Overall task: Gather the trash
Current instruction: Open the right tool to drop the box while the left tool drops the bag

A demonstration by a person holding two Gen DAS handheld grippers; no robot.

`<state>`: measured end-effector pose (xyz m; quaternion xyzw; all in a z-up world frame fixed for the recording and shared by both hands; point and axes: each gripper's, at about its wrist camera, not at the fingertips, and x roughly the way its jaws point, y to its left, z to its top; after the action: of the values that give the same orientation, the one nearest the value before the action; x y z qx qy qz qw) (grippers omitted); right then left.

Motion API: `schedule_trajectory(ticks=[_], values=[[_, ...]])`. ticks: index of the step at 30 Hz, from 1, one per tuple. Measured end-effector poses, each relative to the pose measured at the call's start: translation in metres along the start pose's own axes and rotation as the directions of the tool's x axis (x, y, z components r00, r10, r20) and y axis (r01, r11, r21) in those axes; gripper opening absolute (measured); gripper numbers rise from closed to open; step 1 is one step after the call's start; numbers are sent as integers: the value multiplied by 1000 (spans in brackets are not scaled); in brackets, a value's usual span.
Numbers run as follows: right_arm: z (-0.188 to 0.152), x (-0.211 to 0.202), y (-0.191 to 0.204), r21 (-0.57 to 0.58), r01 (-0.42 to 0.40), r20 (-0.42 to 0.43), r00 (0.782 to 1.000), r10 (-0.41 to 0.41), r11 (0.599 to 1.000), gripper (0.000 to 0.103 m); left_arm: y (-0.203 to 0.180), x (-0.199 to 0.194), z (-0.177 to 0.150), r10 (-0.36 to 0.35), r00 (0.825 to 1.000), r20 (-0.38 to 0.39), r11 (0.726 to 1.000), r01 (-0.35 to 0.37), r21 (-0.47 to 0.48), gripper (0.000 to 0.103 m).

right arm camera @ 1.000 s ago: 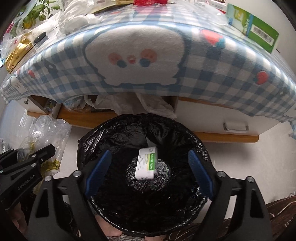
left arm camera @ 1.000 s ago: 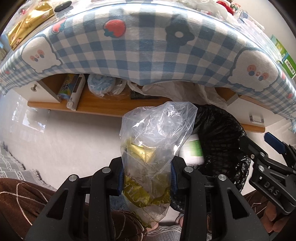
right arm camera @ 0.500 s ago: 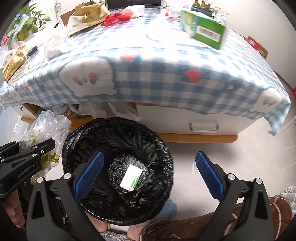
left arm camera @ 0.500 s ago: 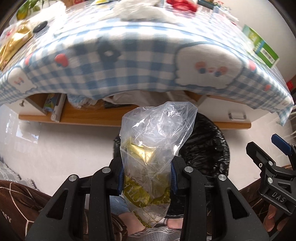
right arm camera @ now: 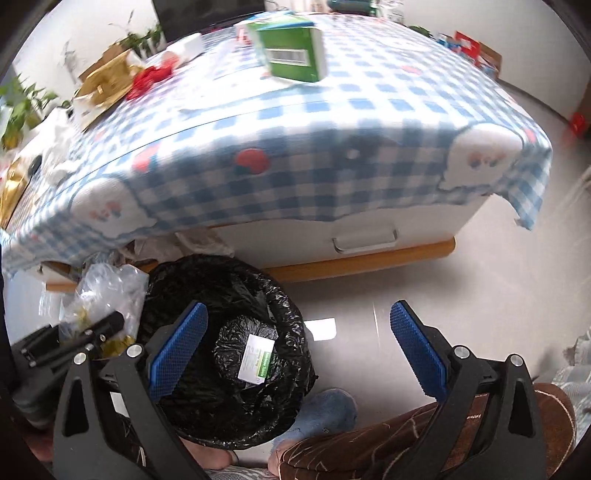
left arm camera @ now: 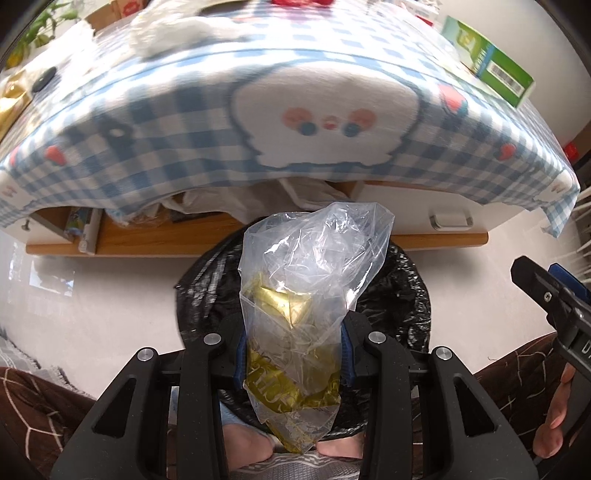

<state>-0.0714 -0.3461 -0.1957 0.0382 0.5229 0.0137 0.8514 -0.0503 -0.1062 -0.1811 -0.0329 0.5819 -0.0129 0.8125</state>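
My left gripper point(left arm camera: 291, 354) is shut on a clear plastic bag point(left arm camera: 306, 295) with crumpled gold wrappers inside. It holds the bag over the black-lined trash bin point(left arm camera: 406, 291). In the right wrist view the bag point(right arm camera: 107, 295) hangs at the bin's left rim point(right arm camera: 236, 266). A small white and green box point(right arm camera: 256, 358) lies at the bin's bottom. My right gripper point(right arm camera: 299, 350) is open and empty, above the bin's right side and the floor.
A low table with a blue checked cloth point(right arm camera: 295, 147) stands behind the bin. On it lie a green box point(right arm camera: 291, 51), gold packaging point(right arm camera: 107, 77), red scraps point(right arm camera: 151, 77) and white wrappers point(left arm camera: 166, 33). A drawer handle point(right arm camera: 364, 242) faces me. My slippered foot point(right arm camera: 325, 410) is beside the bin.
My left gripper has carried the bag to the right, over the bin. My right gripper has swung right and up, away from the bin's middle.
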Motion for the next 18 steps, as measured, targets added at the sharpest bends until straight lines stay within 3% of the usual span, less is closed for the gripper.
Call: schedule_trajectory(ticks=[13, 18], values=[[0, 1, 7, -32, 31, 43, 999, -30, 999, 95, -12, 20, -3, -14, 1000, -24, 999, 15, 42, 38], [0, 0, 7, -32, 34, 46, 998, -32, 999, 95, -12, 17, -3, 2, 1000, -6, 999, -1, 39, 52]])
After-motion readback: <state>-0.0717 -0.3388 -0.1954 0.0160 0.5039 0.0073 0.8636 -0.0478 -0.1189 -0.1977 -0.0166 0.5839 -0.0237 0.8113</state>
